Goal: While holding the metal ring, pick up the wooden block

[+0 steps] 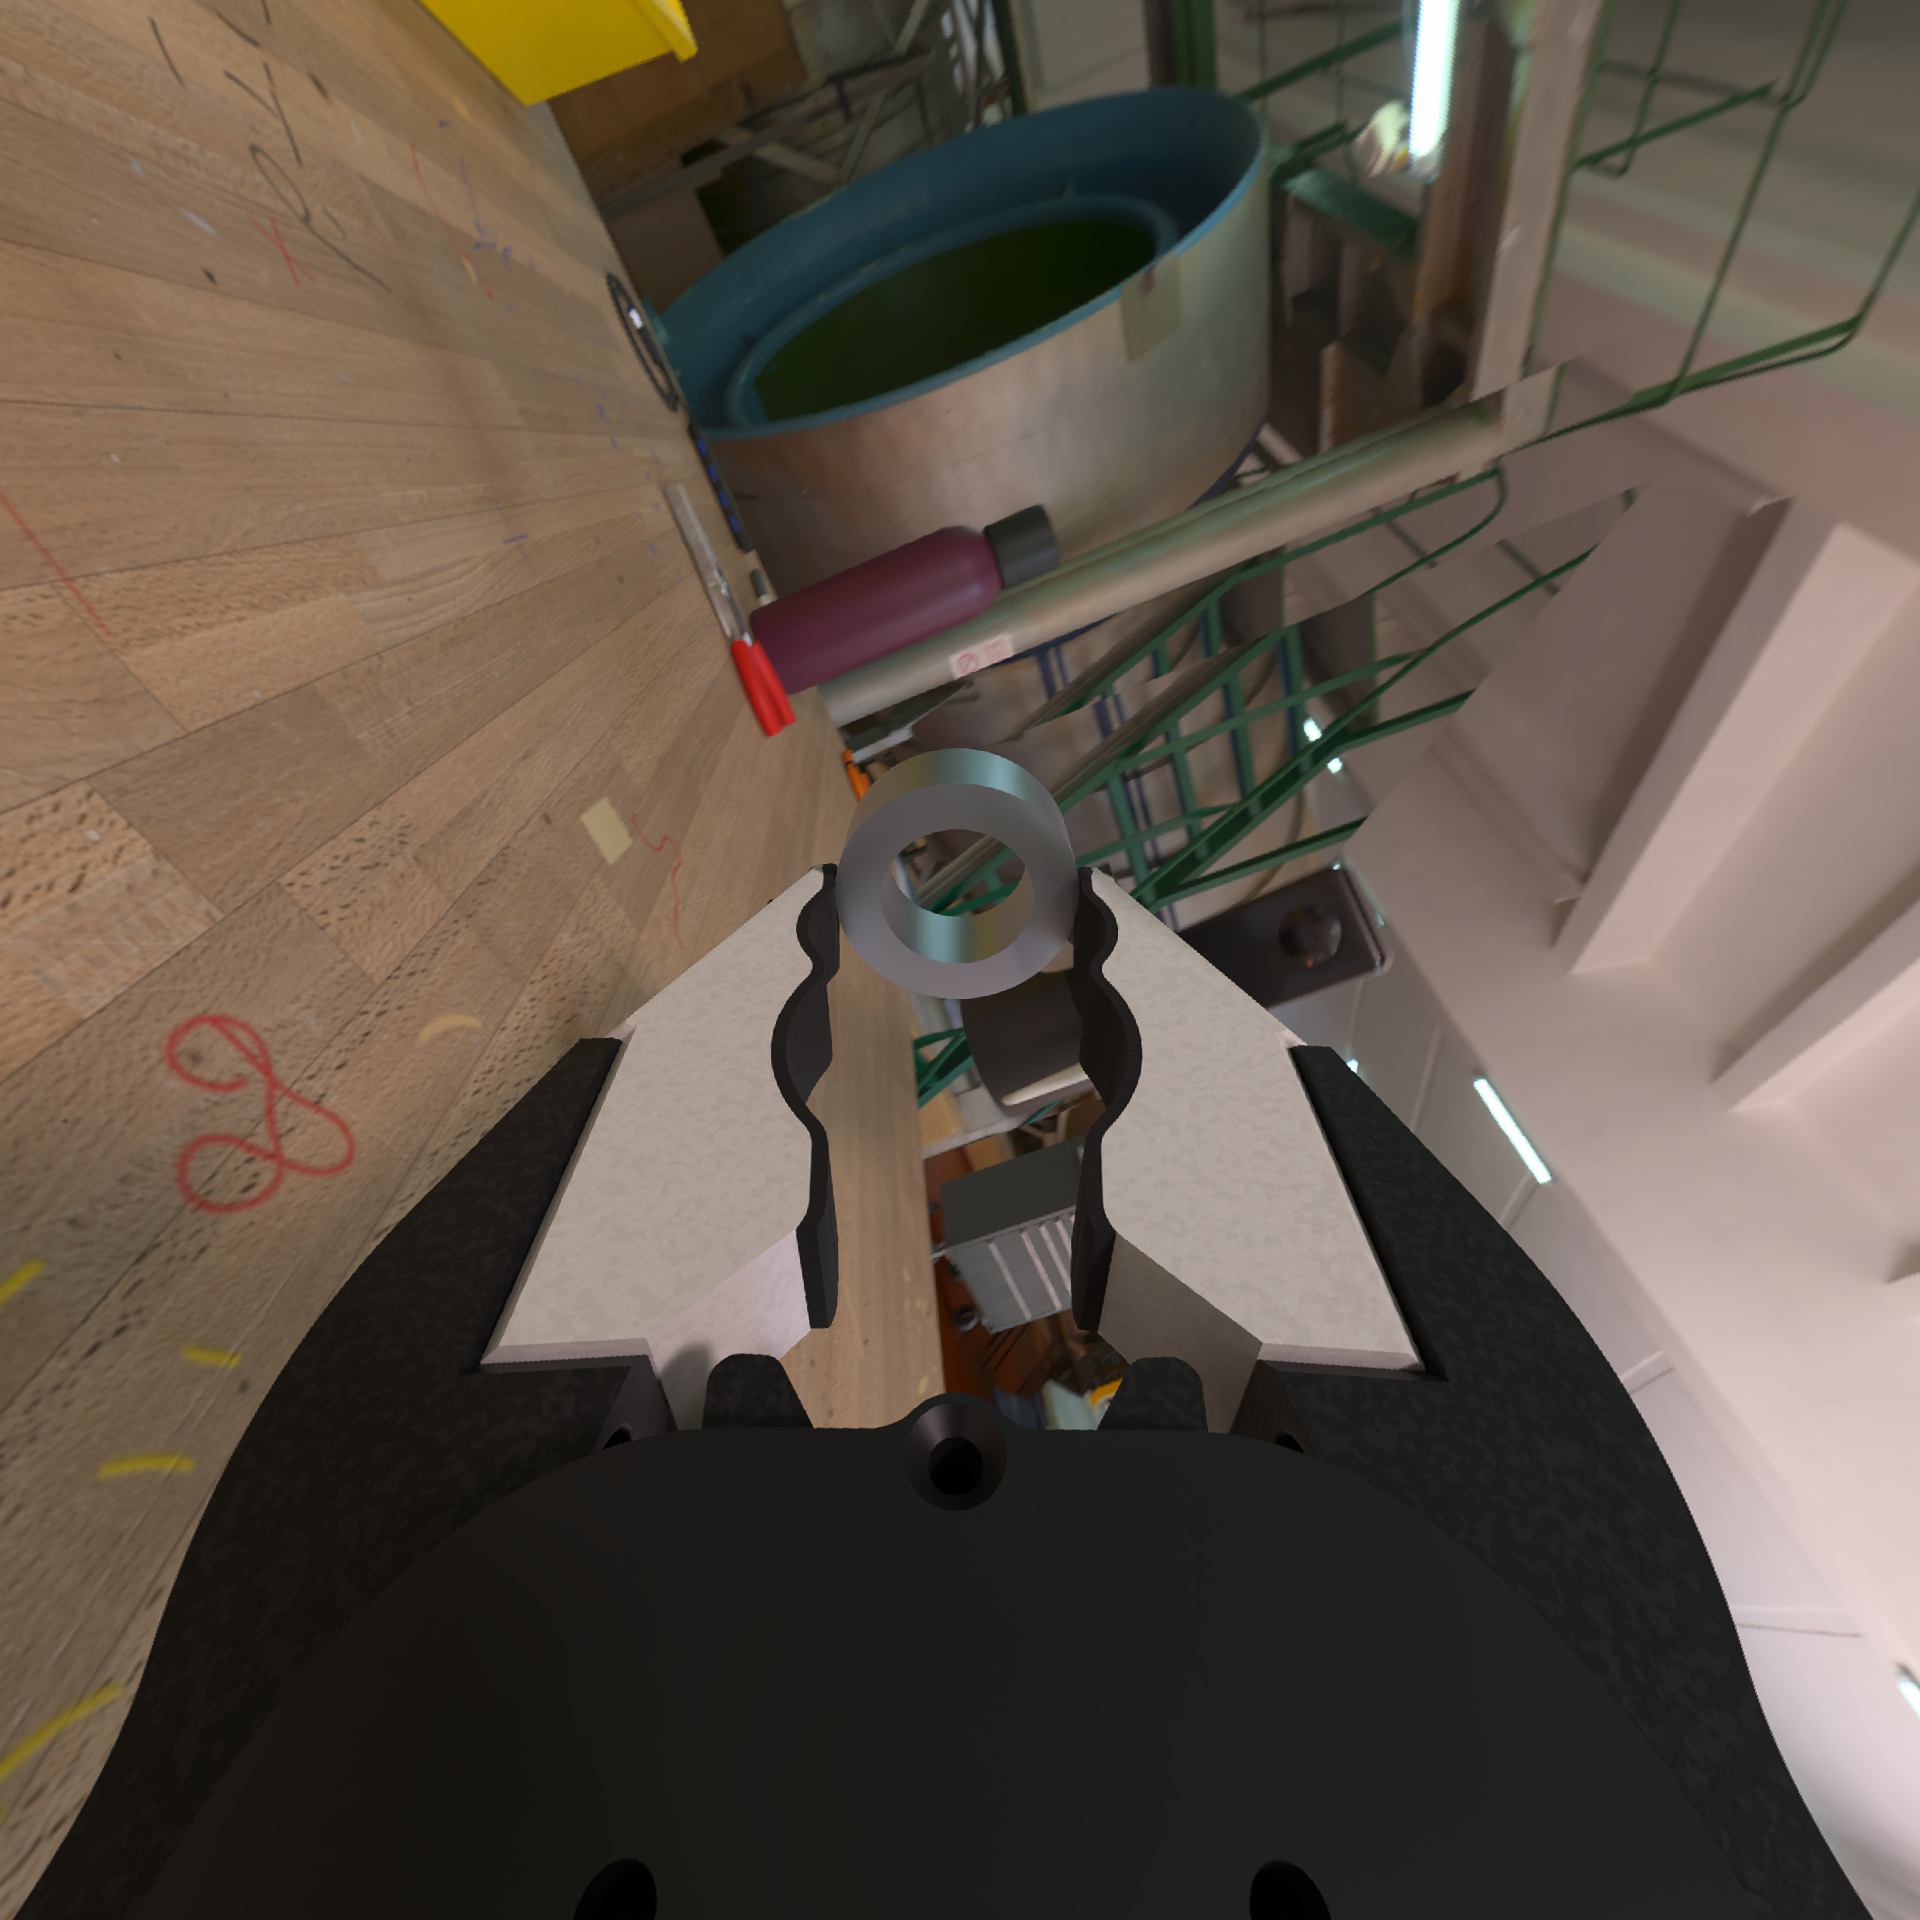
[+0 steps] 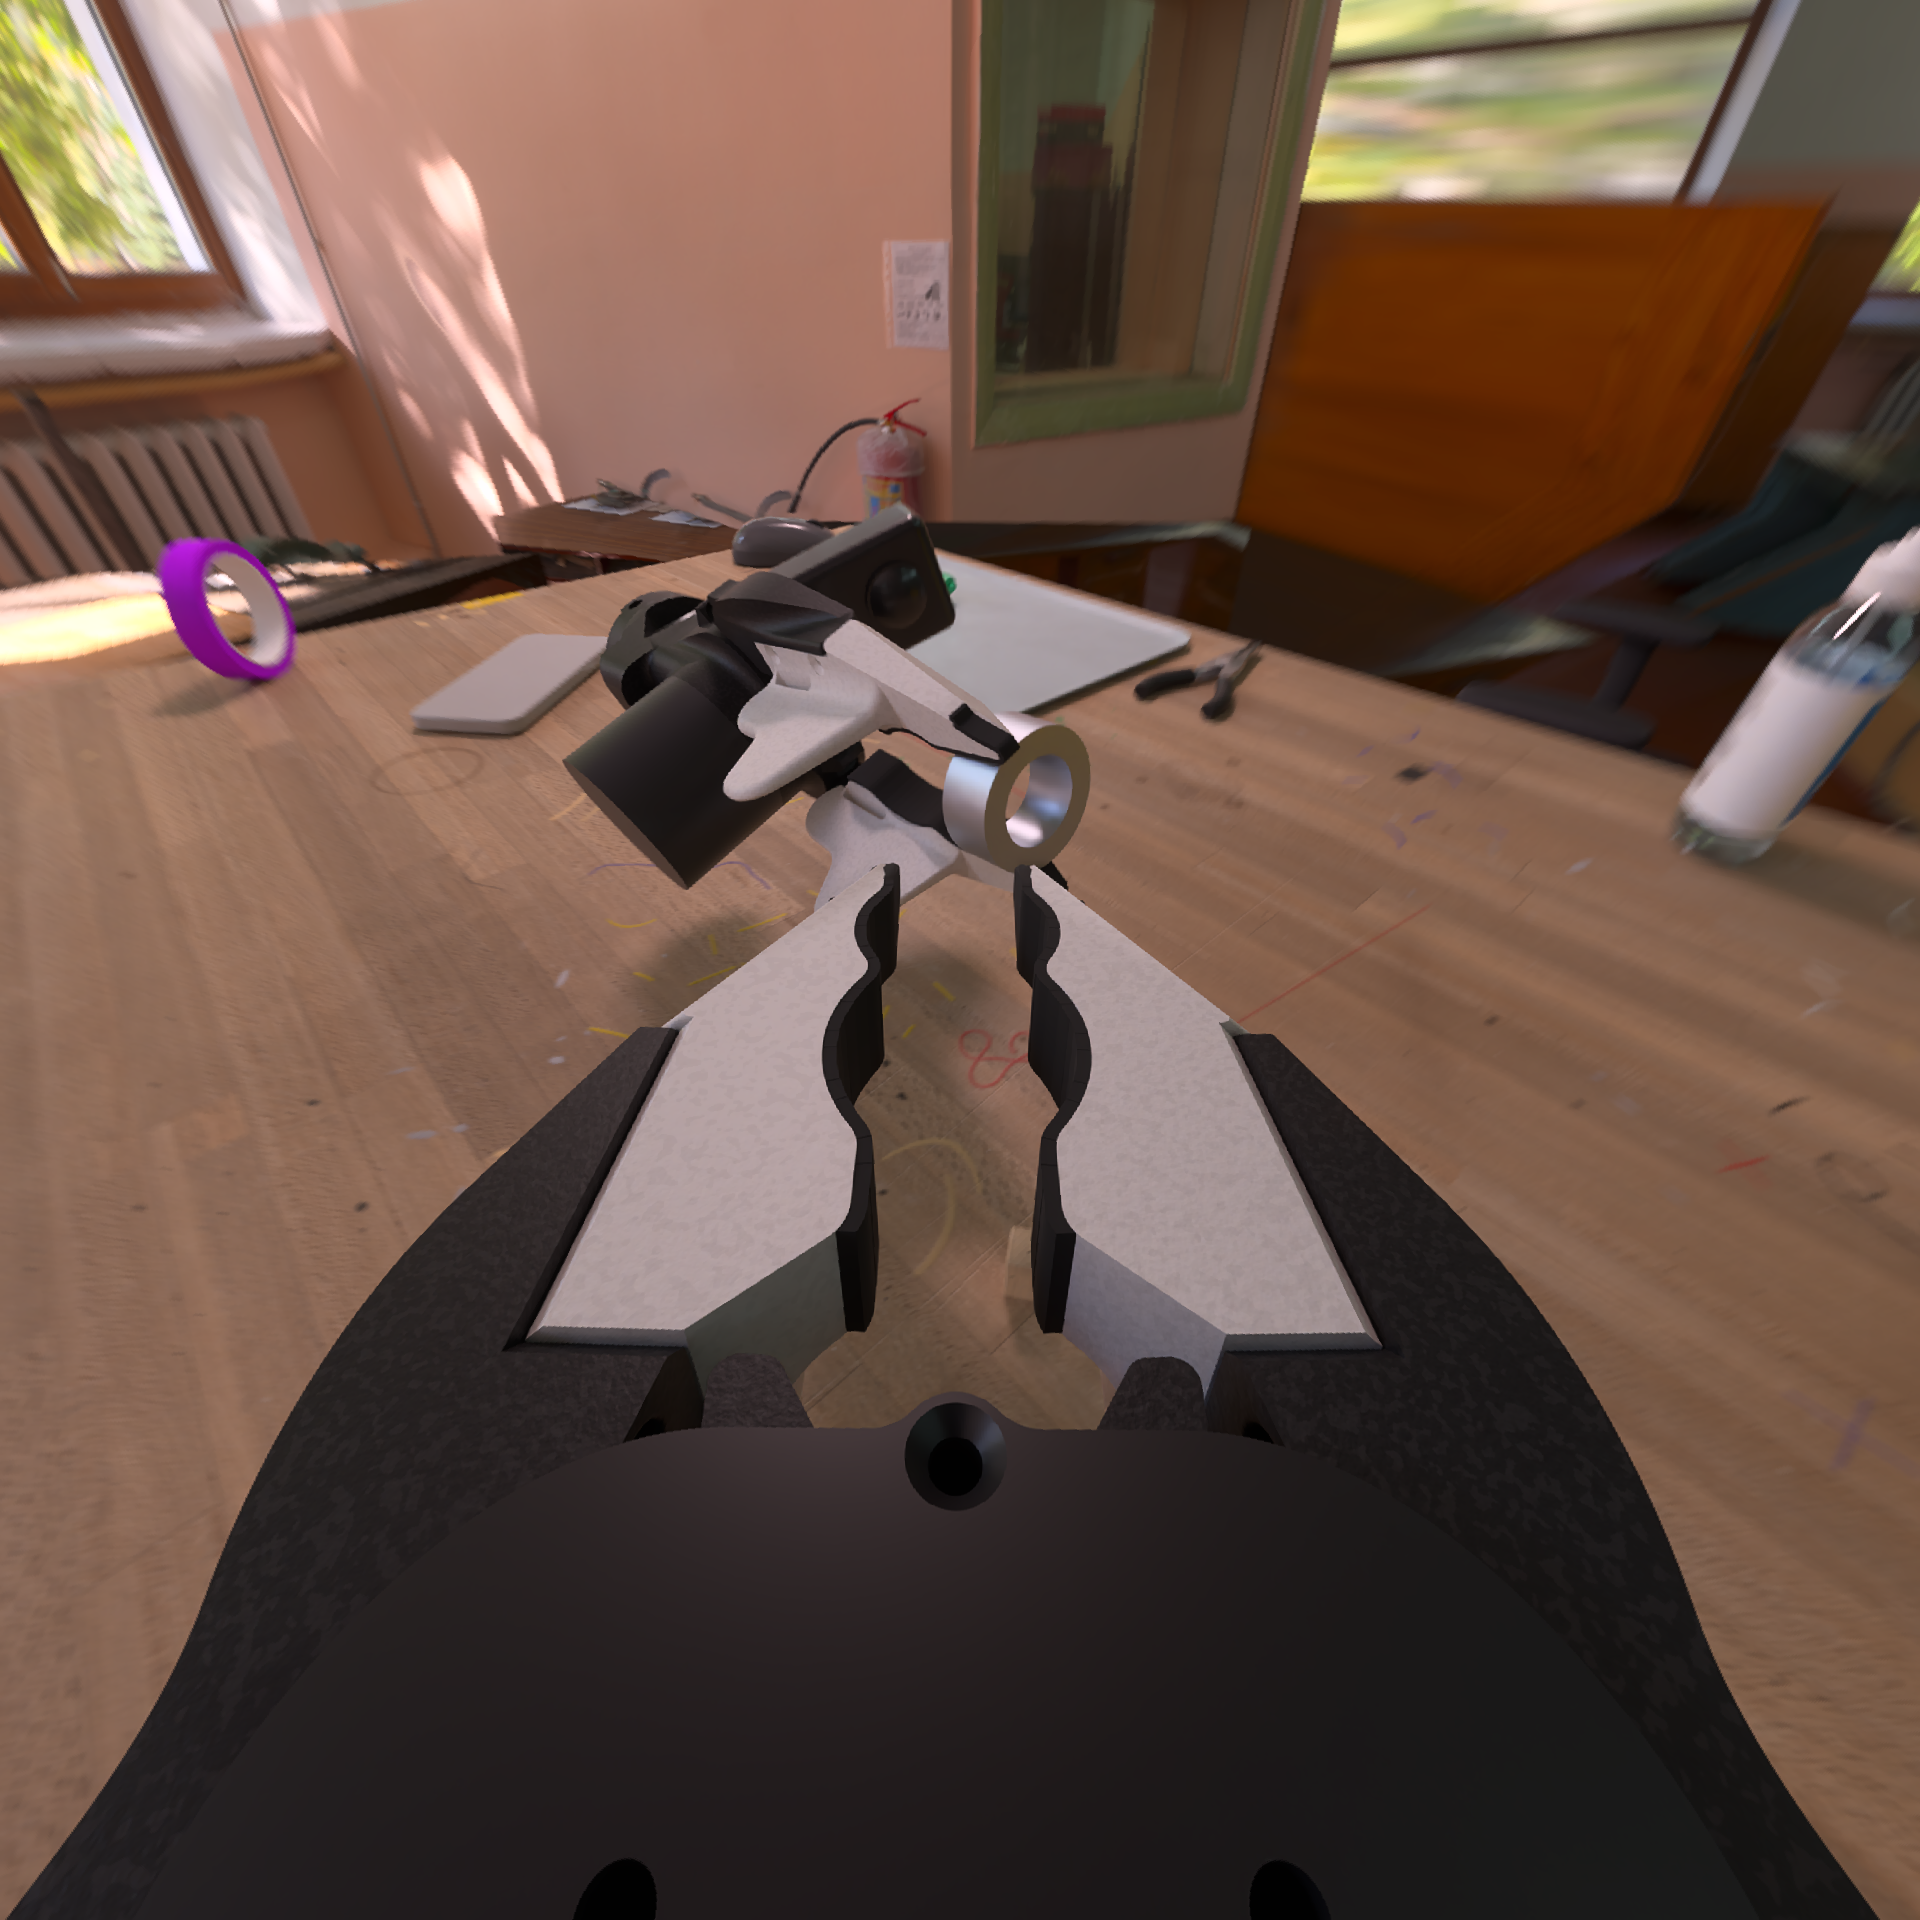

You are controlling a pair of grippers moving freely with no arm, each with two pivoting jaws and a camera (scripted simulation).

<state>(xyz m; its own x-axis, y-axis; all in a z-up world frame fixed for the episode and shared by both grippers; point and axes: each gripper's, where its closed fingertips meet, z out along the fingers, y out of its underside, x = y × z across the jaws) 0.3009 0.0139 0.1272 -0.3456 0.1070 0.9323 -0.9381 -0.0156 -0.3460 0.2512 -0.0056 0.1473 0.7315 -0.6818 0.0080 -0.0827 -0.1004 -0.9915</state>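
Left wrist view: left tongs (image 1: pixel 956 914) gripping metal ring (image 1: pixel 954 875) at tips, above desk (image 1: pixel 312 623); right tongs (image 2: pixel 954 914) hovering parted, gripping nothing

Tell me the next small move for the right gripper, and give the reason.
Probably ease the right gripper back and down. The wooden block lies on the table near its finger bases. Its open fingers hold nothing, and the left gripper already clamps the metal ring.
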